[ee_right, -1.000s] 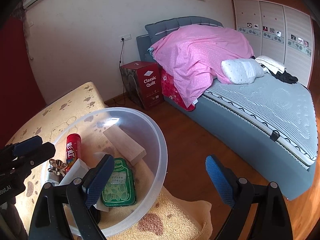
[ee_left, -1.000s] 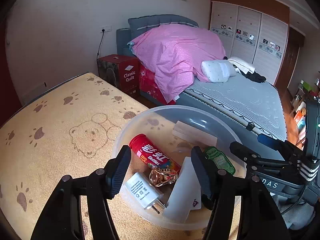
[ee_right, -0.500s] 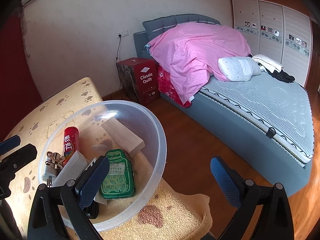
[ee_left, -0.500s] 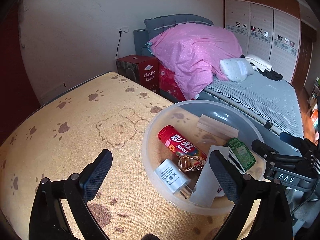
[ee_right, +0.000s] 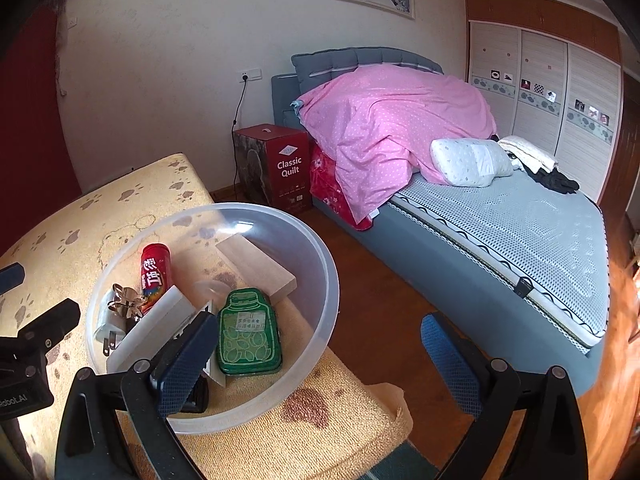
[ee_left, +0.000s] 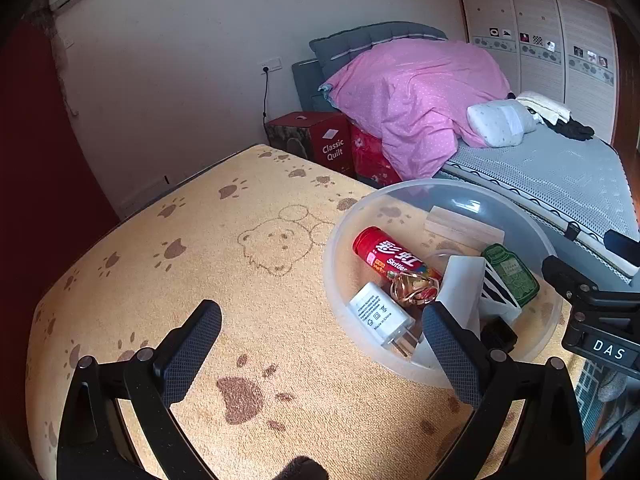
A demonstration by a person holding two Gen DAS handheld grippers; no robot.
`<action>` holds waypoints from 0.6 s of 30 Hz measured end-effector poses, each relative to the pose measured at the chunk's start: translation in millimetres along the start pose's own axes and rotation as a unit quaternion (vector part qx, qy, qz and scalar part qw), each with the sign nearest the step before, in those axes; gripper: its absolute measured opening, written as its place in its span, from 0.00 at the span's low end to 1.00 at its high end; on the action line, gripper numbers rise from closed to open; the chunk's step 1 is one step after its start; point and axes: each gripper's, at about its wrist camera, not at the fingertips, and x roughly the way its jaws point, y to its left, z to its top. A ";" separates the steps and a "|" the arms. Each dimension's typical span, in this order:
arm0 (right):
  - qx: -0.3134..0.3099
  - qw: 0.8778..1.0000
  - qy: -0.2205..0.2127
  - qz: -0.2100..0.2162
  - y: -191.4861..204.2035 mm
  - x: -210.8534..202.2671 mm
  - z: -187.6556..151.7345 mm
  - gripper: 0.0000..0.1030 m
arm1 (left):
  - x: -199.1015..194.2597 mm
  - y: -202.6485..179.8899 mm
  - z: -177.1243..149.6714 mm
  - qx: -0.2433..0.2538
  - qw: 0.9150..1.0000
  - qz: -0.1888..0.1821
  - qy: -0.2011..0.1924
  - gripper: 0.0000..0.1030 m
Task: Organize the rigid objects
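A clear plastic bowl [ee_left: 340, 280] [ee_right: 320, 264] stands near the right end of a tan paw-print cloth [ee_left: 240, 280]. In it lie a red Skittles tube [ee_left: 392, 258] [ee_right: 154, 270], a white charger plug [ee_left: 380, 316], a gold clip [ee_left: 414, 292] [ee_right: 126, 304], a white box [ee_left: 460, 296] [ee_right: 152, 328], a green tin [ee_left: 510, 274] [ee_right: 248, 330] and a wooden block [ee_left: 464, 230] [ee_right: 256, 266]. My left gripper [ee_left: 320, 354] is open and empty, above the cloth left of the bowl. My right gripper [ee_right: 320, 364] is open and empty, over the bowl's right rim.
A bed with a pink quilt [ee_right: 392, 120] and a grey mattress [ee_right: 520, 232] stands to the right across a wooden floor [ee_right: 380, 320]. A red "Classic Quilt" box [ee_right: 276, 164] sits by the wall. The cloth's right edge [ee_right: 400, 412] drops off beside the bowl.
My left gripper has opened wide and pulled back to the left, away from the bowl's contents. My right gripper has stayed open and shifted only slightly.
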 end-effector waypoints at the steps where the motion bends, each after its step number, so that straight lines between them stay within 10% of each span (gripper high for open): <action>1: -0.003 1.000 0.000 -0.001 1.2 -1.9 -1.4 1.00 | -1.0 0.7 -0.9 -0.001 1.000 0.002 0.002 0.98; 18: -0.035 0.999 0.028 -0.019 13.9 -13.7 -25.3 1.00 | -16.4 -7.6 -19.3 0.040 0.999 0.014 0.006 1.00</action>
